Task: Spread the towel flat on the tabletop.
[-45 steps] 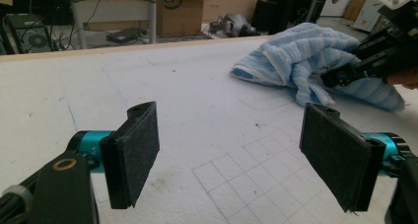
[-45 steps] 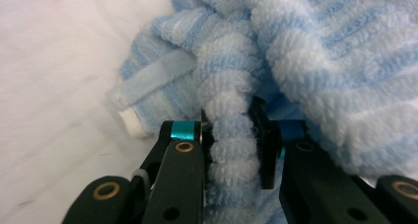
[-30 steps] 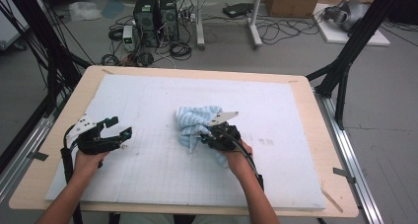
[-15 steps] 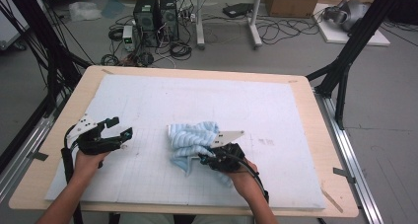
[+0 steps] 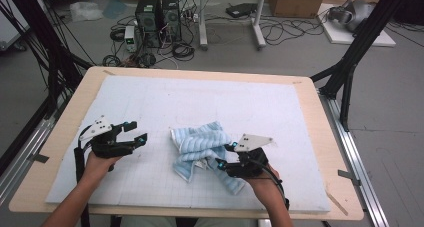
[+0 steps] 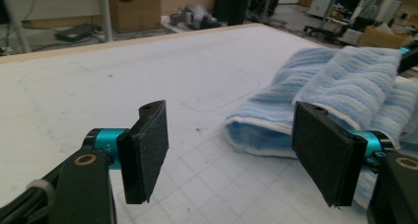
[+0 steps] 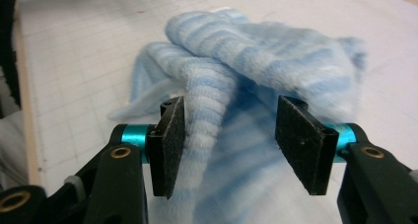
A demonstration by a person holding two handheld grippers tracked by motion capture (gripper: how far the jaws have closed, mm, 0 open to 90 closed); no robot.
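Your right gripper (image 5: 226, 154), jaws just opening and releasing a ridge of the crumpled blue striped towel (image 5: 200, 146) between them, is touching its right edge, while your left gripper (image 5: 136, 132) is waiting unclenched and empty, apart to its left, on the white mat (image 5: 280, 107).

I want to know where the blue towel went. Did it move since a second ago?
Yes. The blue towel slid toward the near edge of the white mat. The right gripper dragged it there; its jaws have just been opening, with towel between them.
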